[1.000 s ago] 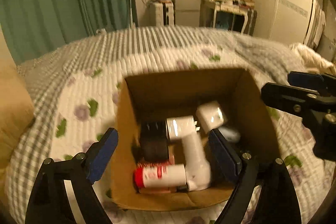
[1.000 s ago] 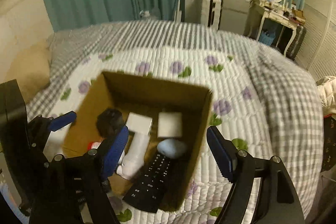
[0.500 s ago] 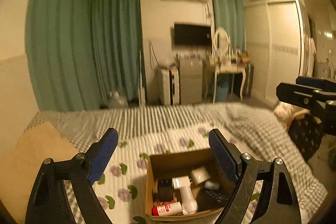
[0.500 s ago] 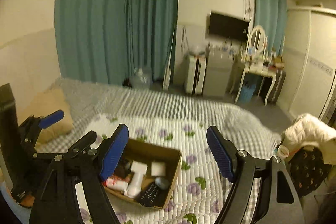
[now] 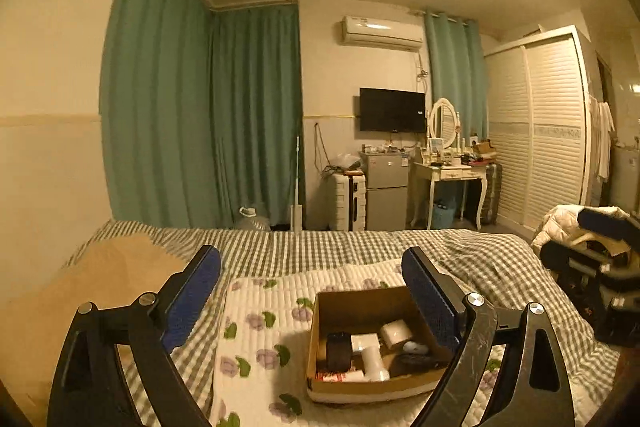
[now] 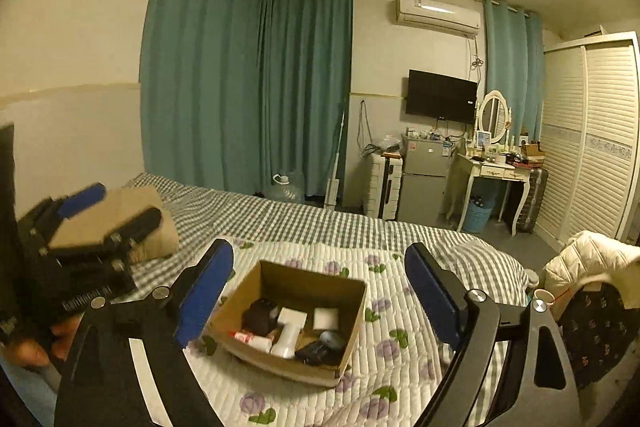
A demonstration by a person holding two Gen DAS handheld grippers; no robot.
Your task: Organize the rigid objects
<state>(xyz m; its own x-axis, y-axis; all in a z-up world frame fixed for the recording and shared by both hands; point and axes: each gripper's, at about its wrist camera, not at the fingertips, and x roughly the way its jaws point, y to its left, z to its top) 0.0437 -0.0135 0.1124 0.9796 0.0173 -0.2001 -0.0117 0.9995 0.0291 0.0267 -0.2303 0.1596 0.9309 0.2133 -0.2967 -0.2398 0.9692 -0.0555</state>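
Your left gripper is spread wide with nothing between its blue pads, held up above the bed and looking down the length of the room; your right gripper is spread just as wide and equally empty, its blue pads framing the same scene from a little further right. From the right wrist view you can see the left gripper off to the left, in front of a tan pillow. Below and between the fingers of both sits the open cardboard box, resting on a white quilted blanket printed with purple flowers and green leaves. Inside the box you have a black cube-shaped item at the left, a white cylinder-shaped device lying in the middle, a white square block toward the back right, a small white tube with a red end at the front left, a black remote control at the front right, and a pale rounded object just behind the remote. The blanket lies over a green-and-white checked bedspread. Beyond the bed stand teal curtains, a wall-mounted television, an air conditioner, a small grey fridge, a white dressing table with an oval mirror, and a louvred wardrobe.
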